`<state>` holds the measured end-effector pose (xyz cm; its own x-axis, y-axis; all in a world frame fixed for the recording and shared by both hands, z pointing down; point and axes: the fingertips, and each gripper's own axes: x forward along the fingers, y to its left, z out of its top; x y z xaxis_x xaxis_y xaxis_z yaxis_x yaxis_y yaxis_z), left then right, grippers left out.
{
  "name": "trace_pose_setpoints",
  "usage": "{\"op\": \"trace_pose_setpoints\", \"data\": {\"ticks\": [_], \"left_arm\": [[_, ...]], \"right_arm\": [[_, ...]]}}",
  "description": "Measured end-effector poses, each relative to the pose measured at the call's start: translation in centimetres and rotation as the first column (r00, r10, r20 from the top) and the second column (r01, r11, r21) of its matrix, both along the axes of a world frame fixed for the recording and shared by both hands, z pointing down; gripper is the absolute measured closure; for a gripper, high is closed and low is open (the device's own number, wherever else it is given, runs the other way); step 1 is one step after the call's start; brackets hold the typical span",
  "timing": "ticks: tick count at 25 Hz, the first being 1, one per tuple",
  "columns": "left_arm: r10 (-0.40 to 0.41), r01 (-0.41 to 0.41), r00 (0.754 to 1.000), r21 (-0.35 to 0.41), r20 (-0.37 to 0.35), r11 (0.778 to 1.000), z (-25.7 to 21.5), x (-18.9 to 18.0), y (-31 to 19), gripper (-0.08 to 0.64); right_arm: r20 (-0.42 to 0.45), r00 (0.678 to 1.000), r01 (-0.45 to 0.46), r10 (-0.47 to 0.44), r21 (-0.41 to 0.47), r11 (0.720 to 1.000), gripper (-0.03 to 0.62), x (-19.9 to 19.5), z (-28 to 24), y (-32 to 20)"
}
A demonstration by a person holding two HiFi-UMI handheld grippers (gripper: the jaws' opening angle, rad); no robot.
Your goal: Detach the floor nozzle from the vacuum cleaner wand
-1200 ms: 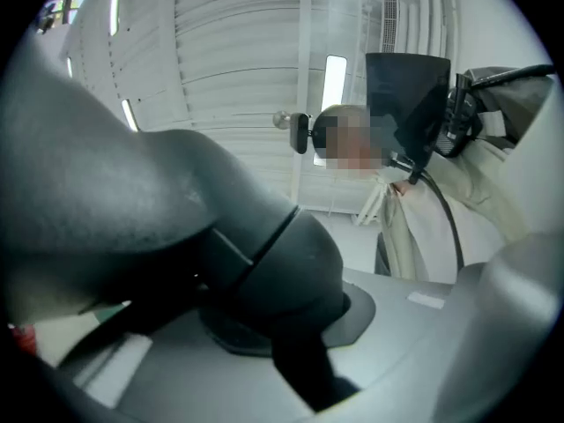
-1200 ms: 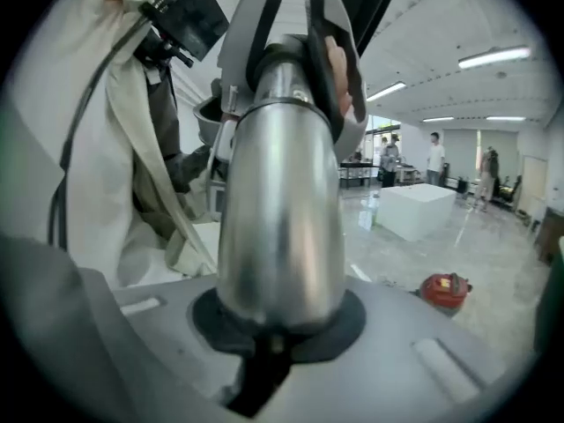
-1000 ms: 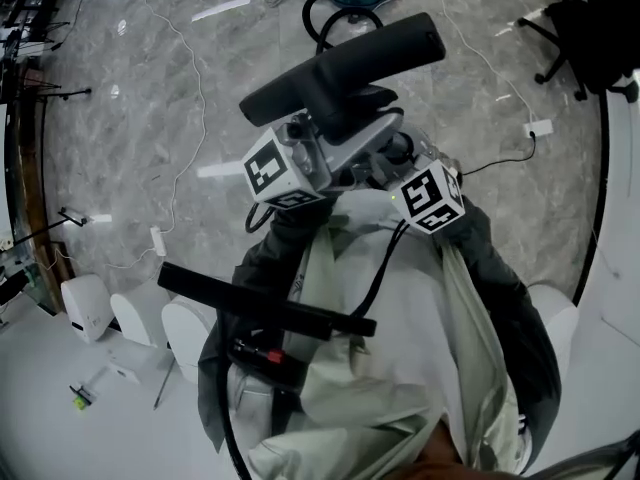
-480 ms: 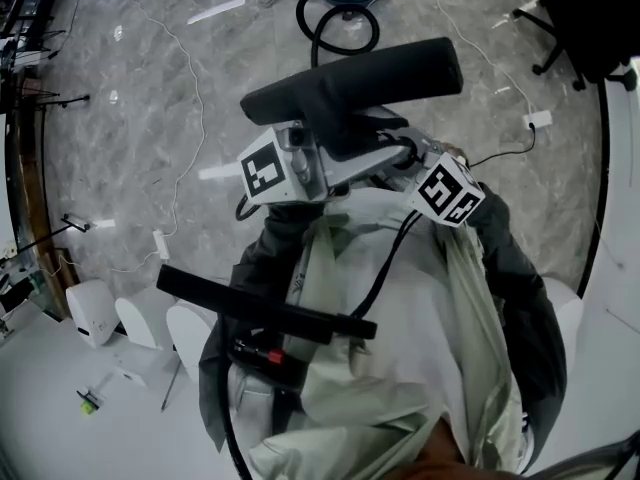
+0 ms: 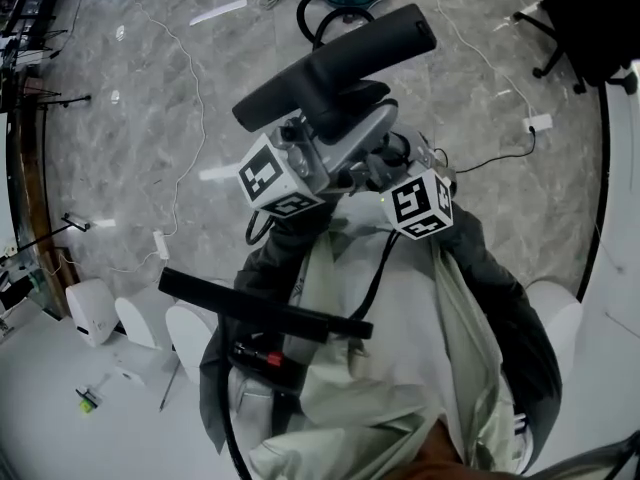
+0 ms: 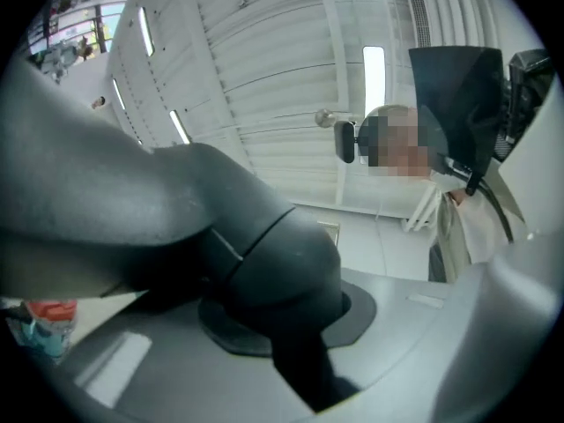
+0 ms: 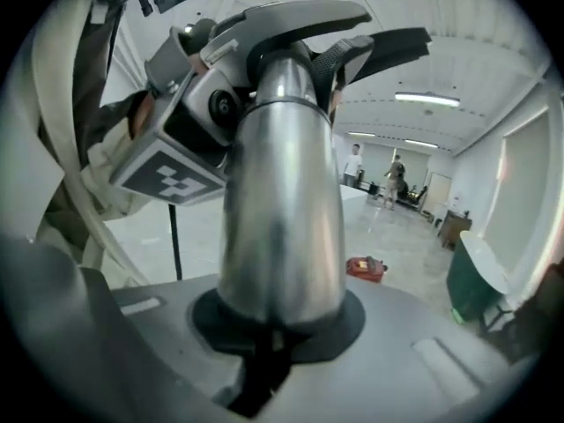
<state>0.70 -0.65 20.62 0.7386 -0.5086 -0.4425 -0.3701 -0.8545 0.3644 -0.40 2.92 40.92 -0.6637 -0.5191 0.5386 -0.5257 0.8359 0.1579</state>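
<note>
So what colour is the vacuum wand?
Shiny silver wand, clearest in the right gripper view.

The floor nozzle [image 5: 335, 68] is dark grey plastic, matt and faintly grainy, with a clean moulded seam round its neck. The wand [image 7: 282, 192] is bare metal, a smooth silvery tube with a soft brushed sheen. The floor [image 5: 130, 118] looks like grey veined stone or tile, polished and glossy, with pale reflections. The person's jacket [image 5: 400, 368] is pale, matt, creased cloth, with sleeves [image 5: 505, 308] of darker cloth.
</note>
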Motion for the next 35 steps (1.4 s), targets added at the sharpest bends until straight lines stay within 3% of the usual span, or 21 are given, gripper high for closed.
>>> {"op": "trace_pose_setpoints", "data": {"ticks": [3,6,9,11,12,14,16,19,21,23,25,28,31,33,35], "left_arm": [[-0.028,0.028,1.0,-0.028,0.007,0.999,0.5,-0.2,-0.4,0.485],[0.064,-0.064,0.998,0.068,0.0,0.996,0.1,0.5,1.4,0.485],[0.21,-0.213,0.977,0.182,0.036,0.96,0.0,1.5,4.1,0.486],[0.271,-0.281,0.96,0.216,0.074,0.935,0.4,2.1,5.1,0.486],[0.279,-0.289,0.957,0.22,0.075,0.932,0.5,2.2,5.2,0.486],[0.25,-0.253,0.967,0.21,0.04,0.945,0.3,1.8,4.3,0.485],[0.183,-0.179,0.983,0.171,-0.008,0.969,-0.1,1.1,2.9,0.483],[0.04,-0.04,0.999,0.028,-0.013,0.999,1.1,0.4,0.6,0.483],[-0.039,0.038,0.999,-0.055,-0.006,0.998,2.0,0.1,-0.6,0.482],[-0.059,0.059,0.998,-0.084,0.0,0.995,2.4,0.1,-0.9,0.482],[-0.024,0.024,1.0,-0.059,0.002,0.998,2.1,0.5,-0.4,0.483],[0.101,-0.101,0.995,0.061,0.007,0.993,1.1,1.7,2.1,0.485],[0.255,-0.26,0.966,0.186,0.049,0.948,0.4,2.9,5.4,0.485],[0.312,-0.322,0.947,0.222,0.079,0.92,0.3,3.4,6.5,0.486],[0.297,-0.306,0.952,0.214,0.072,0.928,0.2,3.3,5.9,0.486]], "right_arm": [[-0.014,1.0,-0.003,0.003,0.004,1.0,0.549,0.1,0.3,-0.1],[0.037,0.984,0.173,-0.172,-0.049,0.984,0.548,-0.3,0.6,1.4],[0.131,0.914,0.398,-0.384,-0.103,0.912,0.548,-0.8,0.5,3.7],[0.171,0.87,0.485,-0.462,-0.128,0.865,0.548,-0.8,0.4,4.6],[0.177,0.864,0.495,-0.471,-0.134,0.858,0.548,-0.8,0.5,4.6],[0.162,0.89,0.448,-0.427,-0.13,0.885,0.548,-0.9,0.6,3.9],[0.123,0.939,0.334,-0.321,-0.105,0.937,0.549,-0.9,0.9,2.7],[0.04,0.993,0.111,-0.109,-0.052,0.992,0.551,-0.2,1.4,0.9],[-0.017,1.0,-0.005,0.005,-0.022,1.0,0.551,0.7,1.9,0.1],[-0.034,0.999,-0.04,0.039,-0.011,0.999,0.551,1.1,2.0,-0.1],[-0.013,1.0,0.009,-0.009,-0.022,1.0,0.551,0.9,1.9,0.5],[0.046,0.982,0.184,-0.181,-0.071,0.98,0.549,0.7,1.8,2.4],[0.133,0.922,0.379,-0.365,-0.105,0.919,0.549,0.5,1.0,4.8],[0.173,0.886,0.452,-0.43,-0.115,0.885,0.549,0.3,0.6,5.5],[0.176,0.89,0.442,-0.42,-0.117,0.889,0.549,0.3,0.6,5.1]]}}
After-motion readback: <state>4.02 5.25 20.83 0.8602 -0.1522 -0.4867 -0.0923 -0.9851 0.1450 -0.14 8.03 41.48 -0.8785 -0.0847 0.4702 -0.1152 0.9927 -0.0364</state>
